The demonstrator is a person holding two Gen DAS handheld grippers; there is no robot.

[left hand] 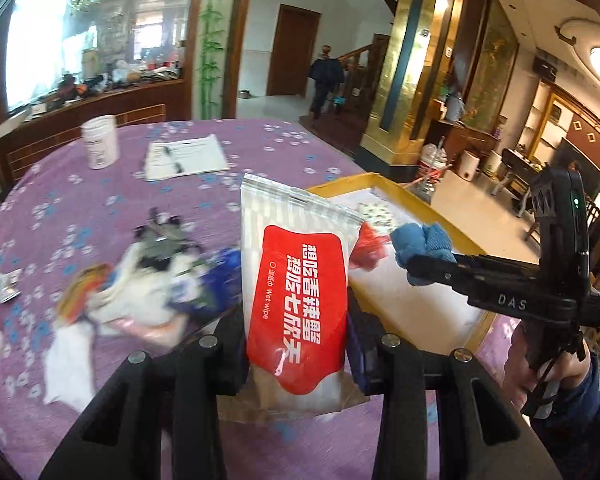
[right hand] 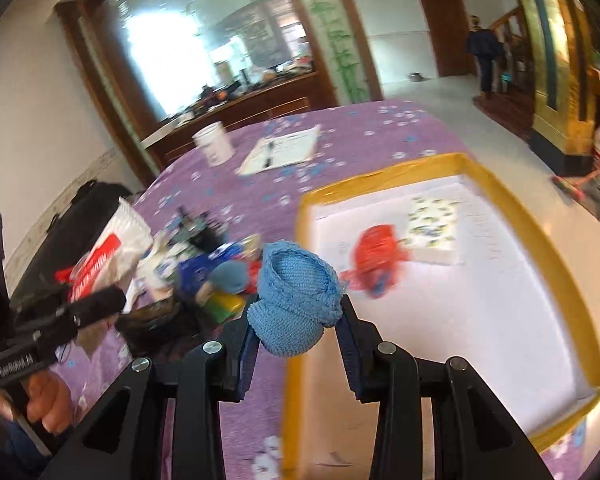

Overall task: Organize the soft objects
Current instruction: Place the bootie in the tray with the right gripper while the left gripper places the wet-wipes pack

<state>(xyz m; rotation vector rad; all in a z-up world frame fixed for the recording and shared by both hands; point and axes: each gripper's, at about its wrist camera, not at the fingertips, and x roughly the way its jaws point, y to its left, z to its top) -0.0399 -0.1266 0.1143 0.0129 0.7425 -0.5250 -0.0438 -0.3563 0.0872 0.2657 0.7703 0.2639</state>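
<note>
My left gripper (left hand: 296,344) is shut on a white wet wipe pack with a red label (left hand: 296,272), held upright above the purple tablecloth. My right gripper (right hand: 298,332) is shut on a blue knitted piece (right hand: 296,300), lifted near the left rim of a yellow-edged white box (right hand: 380,178). In the box lie a red soft item (right hand: 380,256) and a patterned white packet (right hand: 434,228). A blurred pile of cloths and packets (left hand: 140,280) lies on the table left of the box. From the left wrist view, the right gripper (left hand: 420,268) holds the blue piece (left hand: 420,240) over the box.
A white jar (left hand: 99,142) and papers with a pen (left hand: 186,156) sit at the table's far side. A small foil packet (left hand: 4,286) lies at the left edge. A person (left hand: 326,76) walks far off by a door. The floor drops away right of the box.
</note>
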